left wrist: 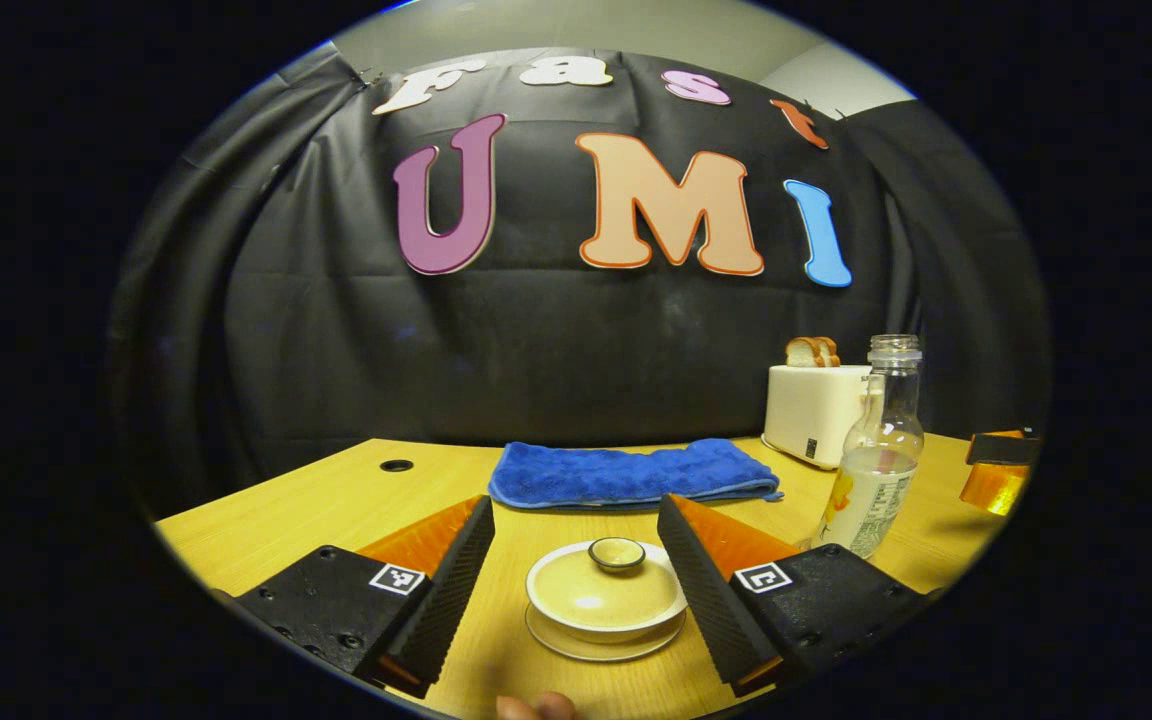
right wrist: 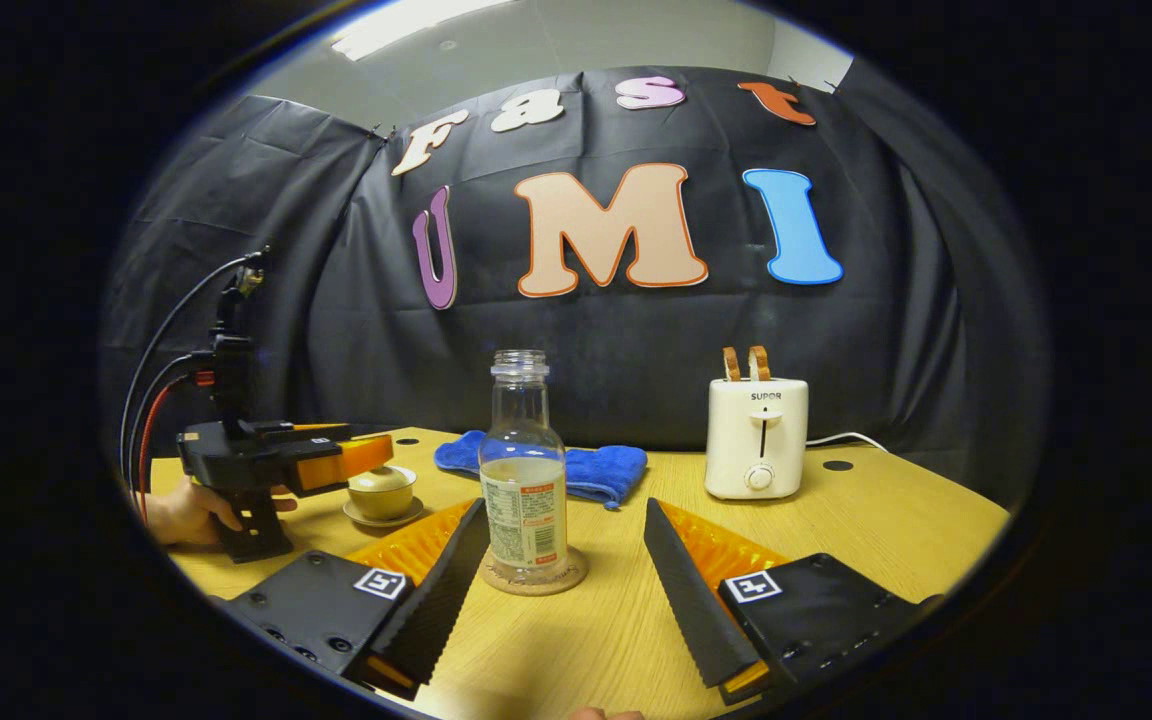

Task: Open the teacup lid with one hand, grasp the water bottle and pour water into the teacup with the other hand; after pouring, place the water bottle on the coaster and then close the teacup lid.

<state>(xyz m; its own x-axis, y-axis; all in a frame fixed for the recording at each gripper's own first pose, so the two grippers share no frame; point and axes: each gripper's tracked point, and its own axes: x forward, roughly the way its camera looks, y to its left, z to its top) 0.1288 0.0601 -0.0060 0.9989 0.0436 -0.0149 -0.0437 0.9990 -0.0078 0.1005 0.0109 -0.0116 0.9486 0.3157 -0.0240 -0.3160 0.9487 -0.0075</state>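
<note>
Now, in the left gripper view, the left gripper (left wrist: 576,570) has its jaws spread wide and holds nothing, and the teacup (left wrist: 604,602) sits between them on its saucer (left wrist: 604,645), lid (left wrist: 616,553) on, touching neither finger. At twelve o'clock from the cup a folded blue cloth (left wrist: 631,473) lies on the wooden table (left wrist: 336,495). At two o'clock the water bottle (left wrist: 876,450) stands upright and uncapped, partly filled, with a white toaster (left wrist: 816,410) holding bread behind it.

In the right gripper view, a hand (right wrist: 186,512) at nine o'clock holds the left gripper over the teacup (right wrist: 382,492). Just right of it the water bottle (right wrist: 524,470) stands on the round coaster (right wrist: 534,578), close beside the left finger of the right gripper (right wrist: 566,570), whose jaws are parted and grip nothing. The toaster (right wrist: 756,438) stands at one o'clock from the bottle.
</note>
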